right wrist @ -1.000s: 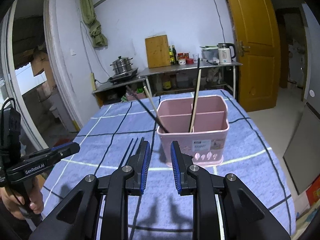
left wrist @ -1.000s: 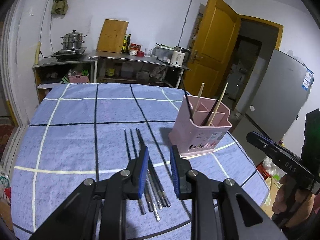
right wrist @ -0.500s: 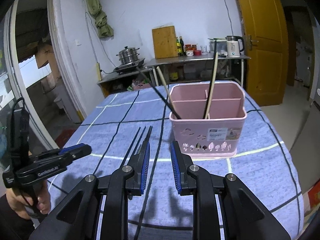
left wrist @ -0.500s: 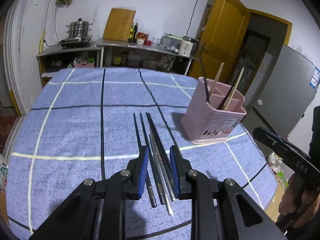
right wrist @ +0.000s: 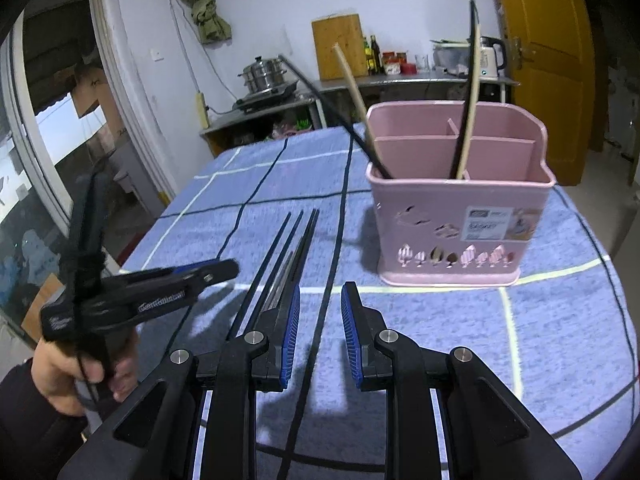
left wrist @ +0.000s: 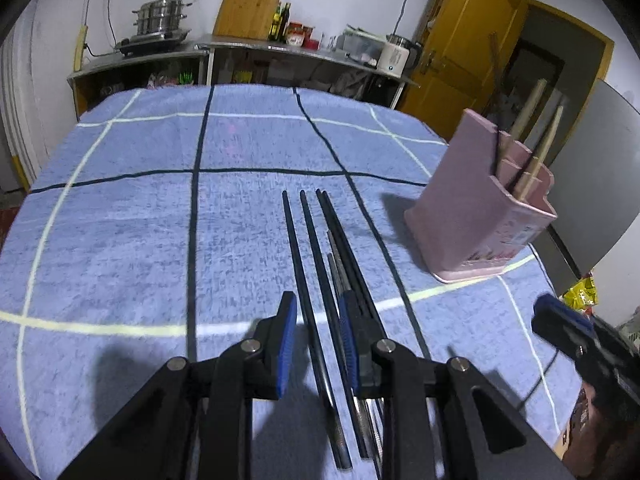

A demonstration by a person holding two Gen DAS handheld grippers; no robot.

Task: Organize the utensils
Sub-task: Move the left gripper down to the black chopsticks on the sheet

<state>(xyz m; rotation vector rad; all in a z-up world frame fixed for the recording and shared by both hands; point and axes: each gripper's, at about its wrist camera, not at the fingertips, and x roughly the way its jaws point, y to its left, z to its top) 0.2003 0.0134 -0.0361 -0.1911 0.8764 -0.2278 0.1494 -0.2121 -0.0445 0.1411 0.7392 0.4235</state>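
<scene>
On the blue-clothed counter (left wrist: 120, 240), several dark chopsticks (left wrist: 308, 240) lie loose beside the pink holder (right wrist: 460, 232), which already holds four; both the left gripper (left wrist: 316, 336) and right gripper (right wrist: 320, 320) have fingers parted, grasping nothing.

The room is lit evenly from above, rather dim, and soft dark shadows lie on the blue tablecloth (left wrist: 120, 220) beside the pink holder (right wrist: 460, 208). Both fisheye views bend strongly toward black corners. The left gripper (right wrist: 224, 270), left of the holder, is motion-blurred.
</scene>
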